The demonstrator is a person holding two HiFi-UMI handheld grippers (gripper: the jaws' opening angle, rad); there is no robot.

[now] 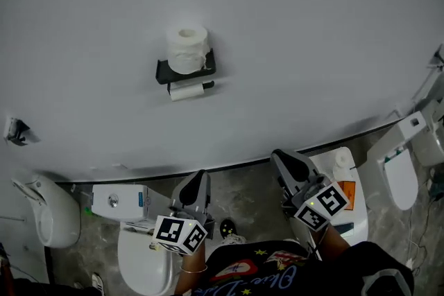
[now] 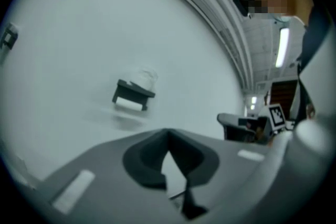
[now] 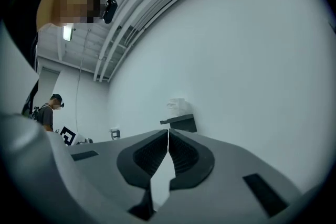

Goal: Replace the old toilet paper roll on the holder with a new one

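Eyes on the holder (image 1: pixel 165 71), a black bracket up on the wall (image 1: pixel 312 45), and it carries two rolls. A fat full roll (image 1: pixel 187 48) stands upright on its top shelf, and a thin, nearly spent roll (image 1: pixel 186 91) lies across underneath. Bare wall all round it, open room on every side. The only other fitting up there is one small bracket (image 1: pixel 16 129) far to the left, close to the frame's edge.

Both claws hang well short of the holder, down by the floor line. Left claw (image 1: pixel 198 178): jaws pressed together, nothing between them. Right claw (image 1: pixel 280 156): jaws together too, just a hairline between the pads, empty. Two marker cubes, one on each. Between the claws there's a clear gap of grey floor (image 1: pixel 243 197).

It's crowded lower down, though. A white toilet (image 1: pixel 139 256) with its cistern (image 1: pixel 118 202) sits under the left claw. A second bowl (image 1: pixel 52 218) is at the far left and a third (image 1: pixel 401 180) at the right edge. A white tank (image 1: pixel 343 177) stands behind the right claw, half hidden by it. A small round white thing on that tank is too small to name.

In the left gripper view the rolls are a blur; in the right gripper view the shelf hides the thin one.
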